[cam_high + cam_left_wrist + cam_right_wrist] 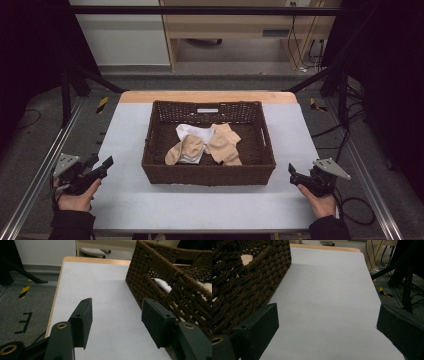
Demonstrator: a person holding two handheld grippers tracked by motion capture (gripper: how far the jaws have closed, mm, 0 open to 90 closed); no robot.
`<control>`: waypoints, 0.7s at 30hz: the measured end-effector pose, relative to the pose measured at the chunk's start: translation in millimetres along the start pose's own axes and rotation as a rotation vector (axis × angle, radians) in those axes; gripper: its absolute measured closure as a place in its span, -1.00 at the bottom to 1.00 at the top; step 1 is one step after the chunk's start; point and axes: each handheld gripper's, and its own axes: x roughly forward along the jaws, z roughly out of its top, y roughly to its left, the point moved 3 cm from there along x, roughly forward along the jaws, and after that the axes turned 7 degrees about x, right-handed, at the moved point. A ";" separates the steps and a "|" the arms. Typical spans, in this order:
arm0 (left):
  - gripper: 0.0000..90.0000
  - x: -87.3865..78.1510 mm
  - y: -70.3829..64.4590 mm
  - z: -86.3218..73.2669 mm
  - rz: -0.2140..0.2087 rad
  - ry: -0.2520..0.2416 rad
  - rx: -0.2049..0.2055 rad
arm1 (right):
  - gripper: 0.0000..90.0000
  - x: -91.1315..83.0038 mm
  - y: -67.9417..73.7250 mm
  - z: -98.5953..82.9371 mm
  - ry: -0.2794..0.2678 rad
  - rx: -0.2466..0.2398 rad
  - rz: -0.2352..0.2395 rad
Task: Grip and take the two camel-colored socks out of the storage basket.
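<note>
A dark brown woven basket (208, 175) stands in the middle of the table. Inside it lie beige socks (224, 143) and a white cloth (192, 132). My left gripper (102, 163) is held low at the table's left edge, open and empty, with the basket wall (175, 287) to its right. My right gripper (291, 172) sits at the table's right edge, open wide with nothing between its pads; the basket wall (244, 282) is close on its left. Both grippers are outside the basket.
The table top (200, 205) is covered in pale grey sheet, with a wooden strip (207, 96) along the far edge. Metal rails (35, 175) run down both sides. Cables (357, 205) lie on the floor at the right.
</note>
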 end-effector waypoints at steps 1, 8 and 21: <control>-0.07 0.0 0.0 0.0 0.000 0.000 0.000 | -0.90 0.0 0.0 0.0 0.000 0.000 0.000; -0.10 -6.7 -10.1 21.6 0.004 -0.061 0.013 | -0.90 0.9 1.0 -0.3 0.009 -0.009 -0.010; -0.15 -5.4 -37.5 66.3 -0.058 -0.146 0.033 | -0.90 0.0 5.0 0.8 0.007 -0.001 0.005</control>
